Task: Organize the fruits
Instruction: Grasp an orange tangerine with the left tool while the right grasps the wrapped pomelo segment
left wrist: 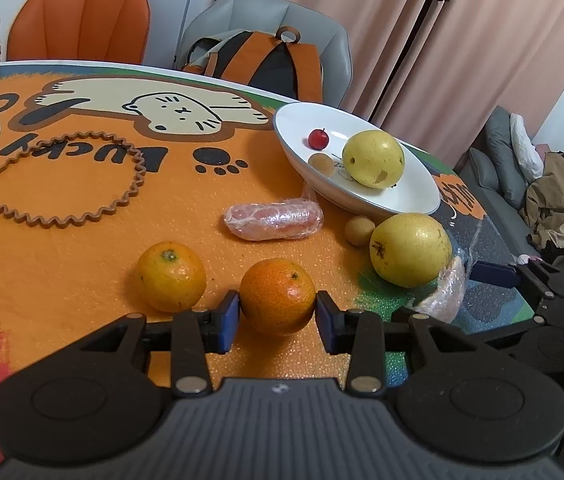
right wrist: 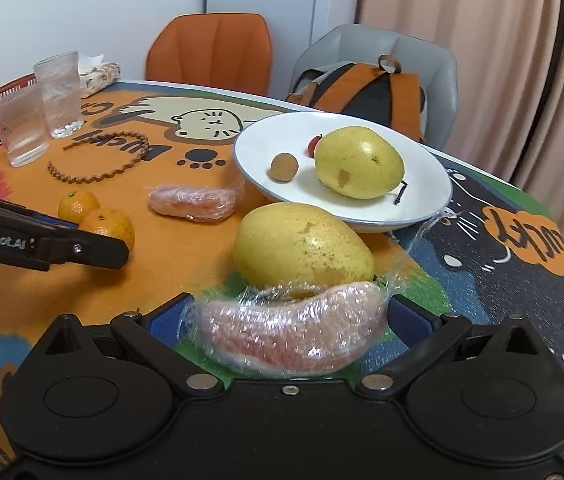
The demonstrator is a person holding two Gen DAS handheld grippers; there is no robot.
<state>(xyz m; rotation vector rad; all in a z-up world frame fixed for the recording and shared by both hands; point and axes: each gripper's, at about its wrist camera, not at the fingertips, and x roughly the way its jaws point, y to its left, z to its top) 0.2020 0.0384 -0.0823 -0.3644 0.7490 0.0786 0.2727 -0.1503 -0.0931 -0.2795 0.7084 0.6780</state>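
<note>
Blue pads of the left gripper (left wrist: 277,314) press on either flank of an orange mandarin (left wrist: 277,296), clamped at its widest part, with the fruit low over the orange mat (left wrist: 81,264); whether it is lifted clear I cannot tell. A second mandarin (left wrist: 171,276) sits on the mat just beside it, away from the white plate (left wrist: 410,196).

The right gripper (right wrist: 290,320) has its blue fingers (right wrist: 410,316) at the two ends of a plastic-wrapped pomelo segment (right wrist: 290,332), which fills the gap lengthwise; the wrap hides the contact, so I cannot tell whether they clamp it. A yellow pear (right wrist: 302,246) lies between this segment and the plate, touching the segment.

On the plate rest another pear (right wrist: 358,162), a small brown longan (right wrist: 284,167) and a red cherry-like fruit (left wrist: 318,137). Another wrapped segment (left wrist: 273,219) lies on the mat beside the plate, and a second longan (left wrist: 359,231) sits at the plate's near rim.
</note>
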